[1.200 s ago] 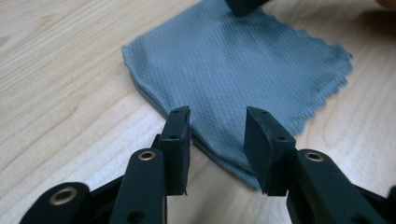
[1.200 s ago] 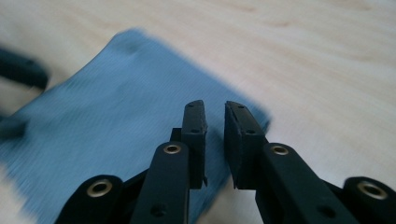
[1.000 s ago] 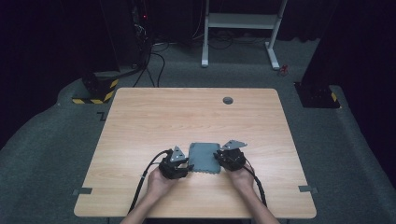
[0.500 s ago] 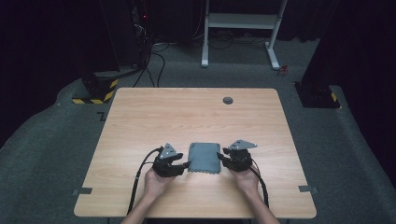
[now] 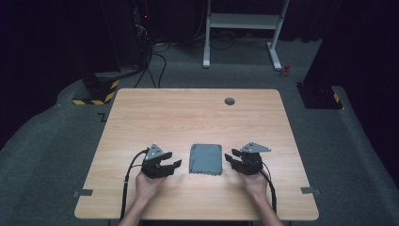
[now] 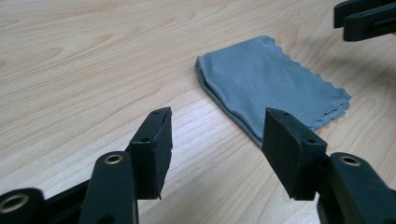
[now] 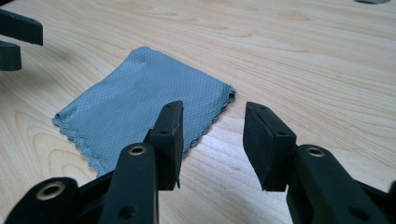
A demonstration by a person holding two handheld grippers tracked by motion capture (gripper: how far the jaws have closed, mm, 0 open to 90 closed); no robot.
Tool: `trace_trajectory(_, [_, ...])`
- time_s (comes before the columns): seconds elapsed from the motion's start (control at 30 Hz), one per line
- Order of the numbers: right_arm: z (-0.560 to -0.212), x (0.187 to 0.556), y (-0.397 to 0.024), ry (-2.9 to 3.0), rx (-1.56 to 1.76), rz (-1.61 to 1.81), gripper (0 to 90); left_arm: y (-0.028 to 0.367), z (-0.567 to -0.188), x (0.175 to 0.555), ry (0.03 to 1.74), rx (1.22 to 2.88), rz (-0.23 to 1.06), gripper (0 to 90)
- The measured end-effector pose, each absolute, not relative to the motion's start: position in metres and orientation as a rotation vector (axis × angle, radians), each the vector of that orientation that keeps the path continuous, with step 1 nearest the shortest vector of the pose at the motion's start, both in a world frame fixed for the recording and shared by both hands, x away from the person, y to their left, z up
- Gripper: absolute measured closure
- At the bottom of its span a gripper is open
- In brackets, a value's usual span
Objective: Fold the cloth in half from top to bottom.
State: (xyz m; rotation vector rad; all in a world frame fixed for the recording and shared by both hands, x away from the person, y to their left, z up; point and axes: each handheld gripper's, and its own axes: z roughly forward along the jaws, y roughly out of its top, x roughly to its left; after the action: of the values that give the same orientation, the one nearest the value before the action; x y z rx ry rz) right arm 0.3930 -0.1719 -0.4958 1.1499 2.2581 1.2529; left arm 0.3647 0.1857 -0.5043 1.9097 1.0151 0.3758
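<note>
A grey cloth (image 5: 205, 158), folded to a small rectangle, lies flat on the wooden table (image 5: 188, 117) near its front. My left gripper (image 5: 175, 164) stands just left of the cloth, a short gap from its edge. Its jaws have just been opening and have nothing between them. In the left gripper view the cloth (image 6: 275, 88) lies ahead and to the right of the left gripper (image 6: 217, 140). My right gripper (image 5: 229, 157) stands just right of the cloth; its jaws have also just been opening, with nothing between them. In the right gripper view the right gripper (image 7: 212, 140) hovers by the cloth's (image 7: 140, 107) near corner.
A round dark grommet (image 5: 229, 100) sits in the table near its far edge. Behind the table stand a white desk frame (image 5: 244, 28), cables on the floor, a yellow-and-black striped base (image 5: 96, 92) and a black base (image 5: 322, 96).
Both grippers have drawn sideways away from the cloth's edges and a little up, and their jaws have opened. The cloth stays flat between them.
</note>
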Motion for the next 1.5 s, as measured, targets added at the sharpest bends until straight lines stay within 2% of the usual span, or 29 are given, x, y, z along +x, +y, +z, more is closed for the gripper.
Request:
trace_trajectory(0.3, [-0.492, 0.383, -0.189, 2.222, 1.160, 1.279, 57.0, 0.206, -0.504, 0.358, 1.064, 1.869, 0.382, 42.6])
trace_trajectory(0.53, [-0.492, 0.372, -0.200, 2.201, 1.184, 1.276, 57.0, 0.211, -0.505, 0.352, 1.065, 1.914, 0.464, 41.4])
trace_trajectory(0.83, [-0.492, 0.365, -0.217, 2.165, 1.203, 1.289, 57.3, 0.226, -0.506, 0.348, 1.106, 1.879, 0.479, 40.7])
trace_trajectory(1.5, [-0.506, 0.362, -0.239, 2.180, 1.261, 1.144, 57.9, 0.240, -0.525, 0.348, 1.204, 1.979, 0.520, 39.9])
